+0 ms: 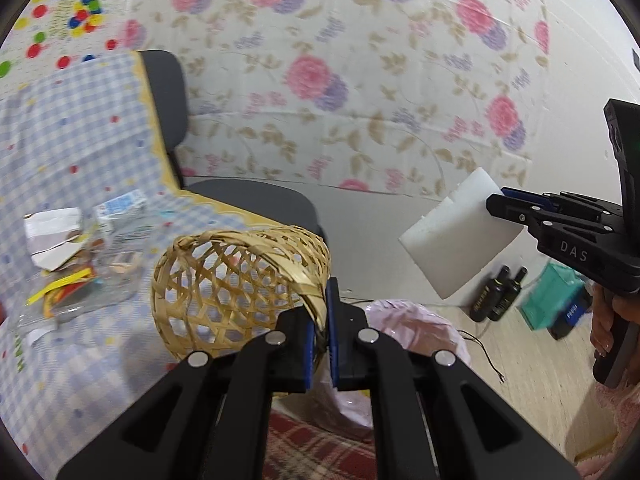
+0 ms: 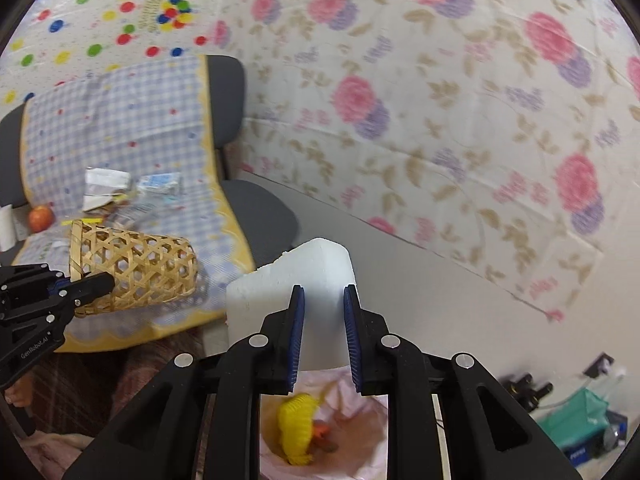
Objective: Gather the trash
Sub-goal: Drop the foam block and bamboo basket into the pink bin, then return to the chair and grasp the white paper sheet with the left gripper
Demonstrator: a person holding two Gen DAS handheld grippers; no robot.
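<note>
My left gripper is shut on the rim of a woven bamboo basket, held tipped on its side over the chair; it also shows in the right wrist view. My right gripper is shut on a white foam block, also seen in the left wrist view, held above an open pink trash bag. Inside the bag lies a yellow net. Wrappers and a small carton lie on the checked cloth.
A red apple sits at the cloth's left edge. Grey chairs stand against a floral sheet. Two dark bottles and a green bag are on the floor at the right.
</note>
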